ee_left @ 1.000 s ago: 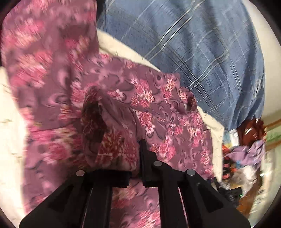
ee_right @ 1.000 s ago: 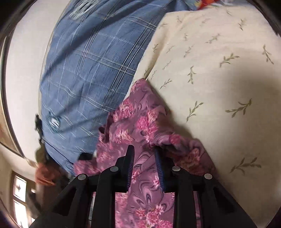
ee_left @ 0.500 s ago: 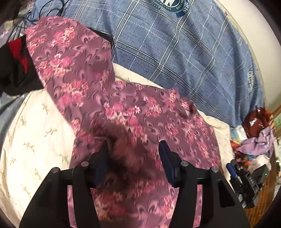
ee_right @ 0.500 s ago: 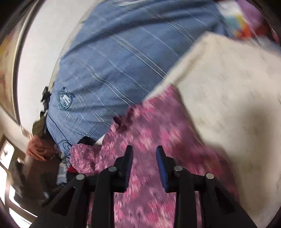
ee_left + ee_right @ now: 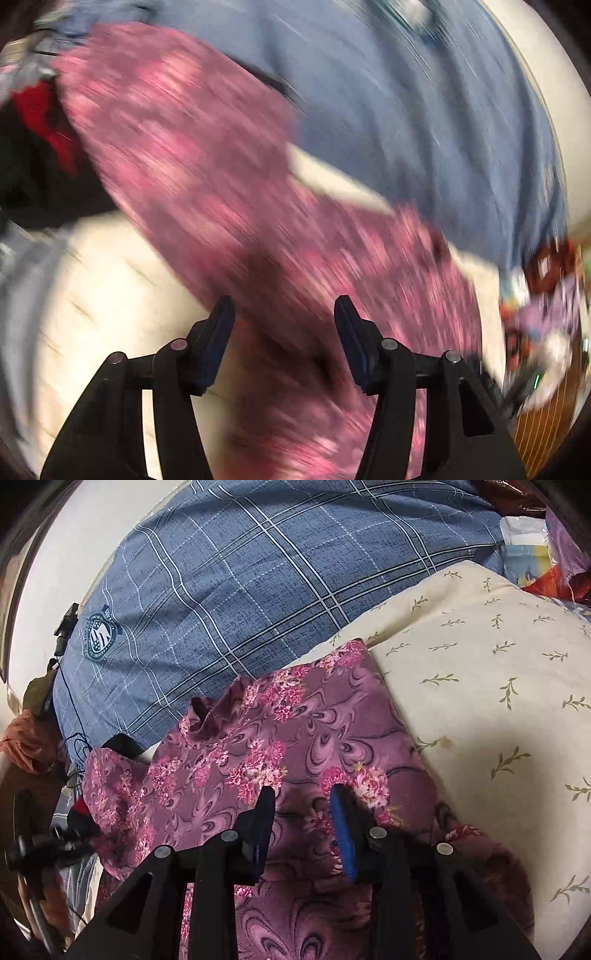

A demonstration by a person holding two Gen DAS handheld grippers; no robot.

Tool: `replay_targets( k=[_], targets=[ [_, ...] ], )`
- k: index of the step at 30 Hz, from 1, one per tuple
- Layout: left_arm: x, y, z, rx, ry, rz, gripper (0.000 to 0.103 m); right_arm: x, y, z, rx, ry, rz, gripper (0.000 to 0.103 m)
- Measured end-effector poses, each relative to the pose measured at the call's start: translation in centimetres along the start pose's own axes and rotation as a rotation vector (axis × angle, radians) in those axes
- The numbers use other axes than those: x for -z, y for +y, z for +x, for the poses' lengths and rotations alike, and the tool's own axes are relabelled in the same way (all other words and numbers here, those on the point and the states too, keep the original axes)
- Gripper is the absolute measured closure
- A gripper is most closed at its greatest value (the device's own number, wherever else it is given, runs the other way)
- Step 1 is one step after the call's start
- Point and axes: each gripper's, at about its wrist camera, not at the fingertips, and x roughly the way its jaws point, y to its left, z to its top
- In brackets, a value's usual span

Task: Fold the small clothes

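Two claws, both spread wide and holding nothing: left claw (image 5: 284,314) in a motion-blurred view, right claw (image 5: 301,797) above the limp purple floral-print garment (image 5: 295,738), spread lower centre on a cream leaf-sprigged pillow (image 5: 498,664), below a blue plaid pillow (image 5: 258,572).

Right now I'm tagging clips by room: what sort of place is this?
Probably a bedroom. The floral garment lies on a cream leaf-print pillow, beside blue plaid bedding, with a clutter of clothes at the edge.

The purple floral garment (image 5: 295,738) lies spread (slightly rumpled) across a cream pillow (image 5: 498,686).
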Motion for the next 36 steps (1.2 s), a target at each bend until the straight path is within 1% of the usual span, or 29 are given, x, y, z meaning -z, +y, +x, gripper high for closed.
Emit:
replay_targets(
  k=[2, 4, 7, 9, 11, 13, 14, 16, 17, 18, 19, 20, 22, 25, 27, 29, 32, 36],
  targets=[
    [-3.4, 3.8, -1.6, -0.030, -0.047, -0.065, 0.043, 0.0, 0.1, 0.1, -0.004, -0.004, 0.001, 0.068],
    [-6.9, 7.8, -2.1, -0.039, -0.057, -0.155, 0.041, 0.0, 0.1, 0.1, -0.002, -0.008, -0.002, 0.068],
    [-11.3, 13.7, -2.0, -0.021, -0.089, -0.308, 0.041, 0.1, 0.3, 0.2, 0.006, -0.012, -0.011, 0.067],
    [-12.9, 16.0, -1.6, 0.012, -0.102, -0.379, 0.041, 0.1, 0.4, 0.2, 0.014, -0.013, -0.017, 0.067],
    [-13.9, 17.6, -1.1, 0.050, -0.122, -0.439, 0.041, 0.1, 0.5, 0.3, 0.019, -0.013, -0.022, 0.066],
    [-14.5, 18.7, -0.4, 0.095, -0.126, -0.473, 0.041, 0.1, 0.5, 0.4, 0.023, -0.013, -0.027, 0.066],
    [-14.9, 19.1, 0.0, 0.106, -0.124, -0.484, 0.041, 0.1, 0.6, 0.4, 0.024, -0.012, -0.029, 0.065],
    [-15.1, 19.4, 0.5, 0.127, -0.136, -0.508, 0.046, 0.1, 0.6, 0.5, 0.025, -0.011, -0.033, 0.065],
    [-15.1, 19.3, 0.6, 0.137, -0.147, -0.517, 0.053, 0.1, 0.7, 0.5, 0.026, -0.011, -0.035, 0.064],
    [-15.1, 19.3, 0.5, 0.150, -0.161, -0.521, 0.075, 0.1, 0.7, 0.5, 0.025, -0.011, -0.035, 0.064],
    [-15.0, 19.3, 0.1, 0.166, -0.173, -0.516, 0.090, 0.1, 0.7, 0.5, 0.024, -0.012, -0.035, 0.064],
    [-14.9, 19.2, -0.4, 0.166, -0.184, -0.510, 0.091, 0.1, 0.7, 0.5, 0.024, -0.012, -0.035, 0.064],
    [-14.6, 19.2, -1.5, 0.154, -0.210, -0.485, 0.099, 0.1, 0.6, 0.5, 0.019, -0.012, -0.033, 0.064],
    [-14.2, 18.1, -3.5, 0.157, -0.229, -0.447, 0.099, 0.1, 0.5, 0.5, 0.011, -0.015, -0.029, 0.064],
    [-13.7, 16.8, -4.9, 0.170, -0.239, -0.414, 0.099, 0.1, 0.4, 0.4, 0.007, -0.016, -0.027, 0.064],
    [-13.1, 15.0, -6.1, 0.202, -0.246, -0.379, 0.100, 0.1, 0.4, 0.4, 0.003, -0.017, -0.023, 0.064],
    [-11.8, 11.2, -7.8, 0.232, -0.243, -0.309, 0.100, 0.1, 0.3, 0.4, -0.002, -0.019, -0.020, 0.064],
    [-9.7, 5.7, -9.1, 0.262, -0.240, -0.203, 0.100, 0.1, 0.2, 0.4, -0.008, -0.021, -0.016, 0.064]
  ],
)
